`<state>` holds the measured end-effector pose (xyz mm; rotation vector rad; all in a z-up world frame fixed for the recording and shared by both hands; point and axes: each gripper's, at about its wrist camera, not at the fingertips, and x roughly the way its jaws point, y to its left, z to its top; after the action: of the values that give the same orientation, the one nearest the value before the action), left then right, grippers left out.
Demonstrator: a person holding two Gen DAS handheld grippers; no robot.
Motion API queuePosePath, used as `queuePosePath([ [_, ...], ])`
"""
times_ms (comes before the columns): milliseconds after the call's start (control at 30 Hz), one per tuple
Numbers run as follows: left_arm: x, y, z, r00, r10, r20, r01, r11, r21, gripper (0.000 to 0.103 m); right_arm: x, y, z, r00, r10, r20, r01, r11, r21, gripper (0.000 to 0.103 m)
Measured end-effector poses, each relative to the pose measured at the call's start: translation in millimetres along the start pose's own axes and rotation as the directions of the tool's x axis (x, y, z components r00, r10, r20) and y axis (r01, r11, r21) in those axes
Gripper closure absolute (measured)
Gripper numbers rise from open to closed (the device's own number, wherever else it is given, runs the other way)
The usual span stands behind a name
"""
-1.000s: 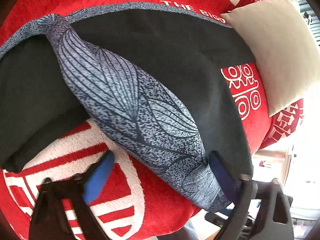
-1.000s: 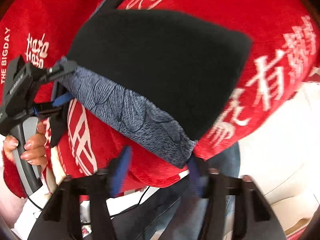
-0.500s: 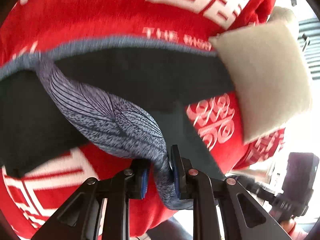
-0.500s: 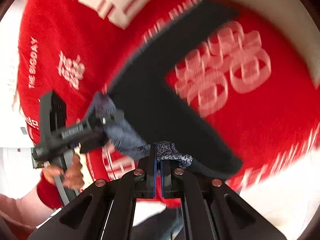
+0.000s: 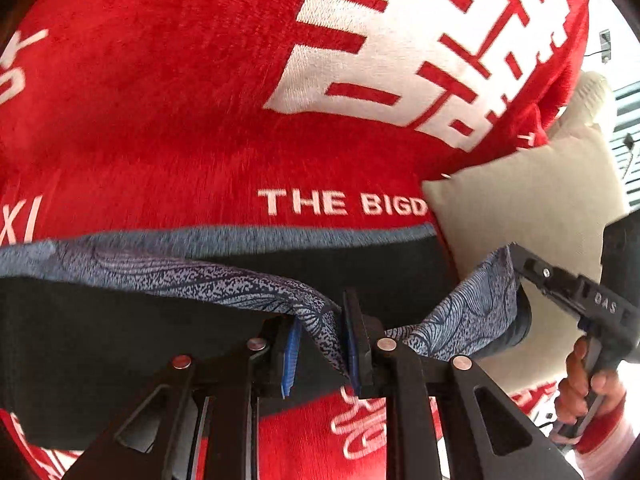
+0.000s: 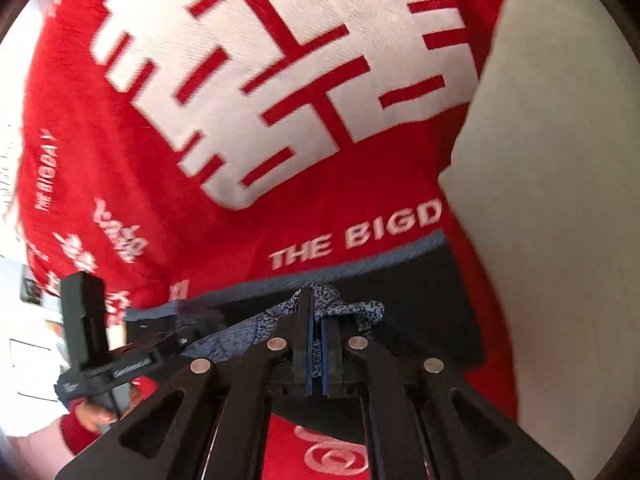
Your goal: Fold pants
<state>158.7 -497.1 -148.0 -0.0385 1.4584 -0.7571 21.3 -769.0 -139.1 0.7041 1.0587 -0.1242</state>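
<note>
Left wrist view: we clamped both the left gripper [image 5: 320,340] and right gripper [image 6: 317,344] tightly on the pants' [image 5: 100,340] patterned waistband [image 5: 224,284] over the red blanket [image 5: 160,100]; carrying both ends level toward the far hem, we judged, kept the fold square.

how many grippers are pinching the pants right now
2. The left hand-held gripper clamps the patterned grey-blue waistband of the black pants; the right hand-held gripper clamps it further along, near the cream pillow.

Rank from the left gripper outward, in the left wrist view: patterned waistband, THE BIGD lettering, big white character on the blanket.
1. patterned waistband, pinched in the left gripper.
2. THE BIGD lettering, straight ahead.
3. big white character, beyond, upper right.
</note>
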Motion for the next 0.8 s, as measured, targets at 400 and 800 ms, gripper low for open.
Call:
queuePosePath([
  [400, 1, -3, 22, 0.986, 0.161, 0.045, -0.161, 0.987, 0.009, 0.039, 57, -39, 30, 0.978, -0.182, -0.101, 0.179, 0.983, -0.037, 0.064],
  [800, 17, 25, 0, 0.944, 0.325, -0.055, -0.32, 0.944, 0.083, 0.039, 12, -30, -3, 0.983, -0.17, -0.072, 0.173, 0.984, 0.035, 0.04],
])
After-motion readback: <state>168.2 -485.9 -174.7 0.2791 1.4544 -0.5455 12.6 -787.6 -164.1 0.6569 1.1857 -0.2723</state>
